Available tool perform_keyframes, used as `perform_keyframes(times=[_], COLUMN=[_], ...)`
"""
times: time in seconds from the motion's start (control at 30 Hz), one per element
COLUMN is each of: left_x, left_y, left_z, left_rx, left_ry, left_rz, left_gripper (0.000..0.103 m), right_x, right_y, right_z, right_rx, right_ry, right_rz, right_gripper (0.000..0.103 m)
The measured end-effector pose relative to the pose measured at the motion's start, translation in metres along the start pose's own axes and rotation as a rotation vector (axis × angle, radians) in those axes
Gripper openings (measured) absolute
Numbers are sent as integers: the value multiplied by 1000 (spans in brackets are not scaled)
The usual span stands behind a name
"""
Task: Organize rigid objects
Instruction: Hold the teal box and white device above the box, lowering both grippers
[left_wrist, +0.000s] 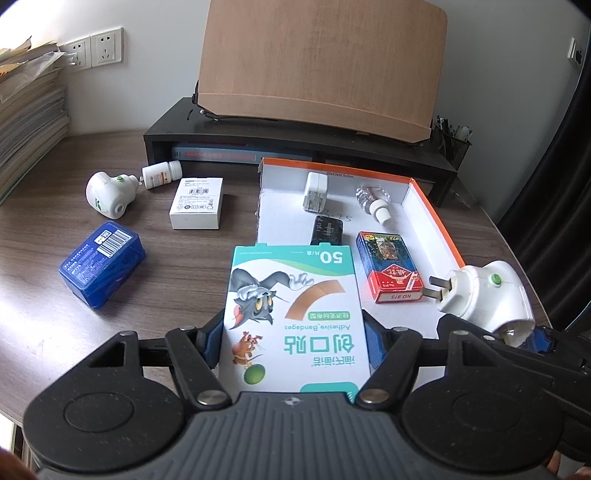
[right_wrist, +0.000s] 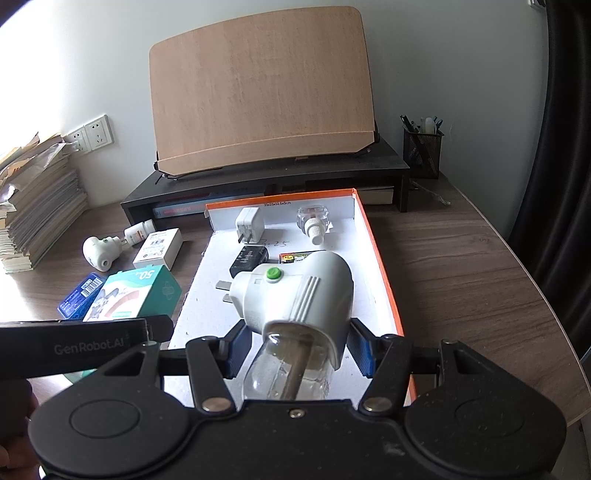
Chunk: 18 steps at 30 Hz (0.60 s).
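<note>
My left gripper (left_wrist: 291, 343) is shut on a teal and white adhesive bandage box (left_wrist: 291, 295), held over the near left edge of the white tray with an orange rim (left_wrist: 436, 218). My right gripper (right_wrist: 299, 350) is shut on a white plug-in repellent device (right_wrist: 295, 288) with a clear bottle under it, held above the tray's near end. In the tray lie a white charger (left_wrist: 315, 192), a clear bottle (left_wrist: 373, 201), a black block (left_wrist: 327, 229) and a red card pack (left_wrist: 388, 269).
On the desk left of the tray lie a blue box (left_wrist: 101, 264), a white box (left_wrist: 197, 203), a second white plug-in device (left_wrist: 109, 194) and a pill bottle (left_wrist: 162, 174). Behind stand a black riser (left_wrist: 295, 140) with a wooden board, paper stacks (left_wrist: 29, 110) and a pen holder (right_wrist: 423, 151).
</note>
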<state>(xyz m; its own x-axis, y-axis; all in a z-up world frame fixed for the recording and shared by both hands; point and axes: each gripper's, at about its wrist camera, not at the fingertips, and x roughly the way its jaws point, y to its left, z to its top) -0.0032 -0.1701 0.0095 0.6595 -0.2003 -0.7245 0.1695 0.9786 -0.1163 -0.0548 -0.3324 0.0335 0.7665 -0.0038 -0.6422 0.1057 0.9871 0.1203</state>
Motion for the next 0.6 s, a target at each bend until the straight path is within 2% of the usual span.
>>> perform_keyframes(times=[0.6], left_x=[1], left_y=[0], left_z=[-2], left_rx=[3], left_ry=[6], left_rz=[-4], left_gripper=[72], right_x=[1], right_y=[-1], right_z=[-4], right_rx=[2], right_ry=[7], right_rz=[1], right_gripper=[69])
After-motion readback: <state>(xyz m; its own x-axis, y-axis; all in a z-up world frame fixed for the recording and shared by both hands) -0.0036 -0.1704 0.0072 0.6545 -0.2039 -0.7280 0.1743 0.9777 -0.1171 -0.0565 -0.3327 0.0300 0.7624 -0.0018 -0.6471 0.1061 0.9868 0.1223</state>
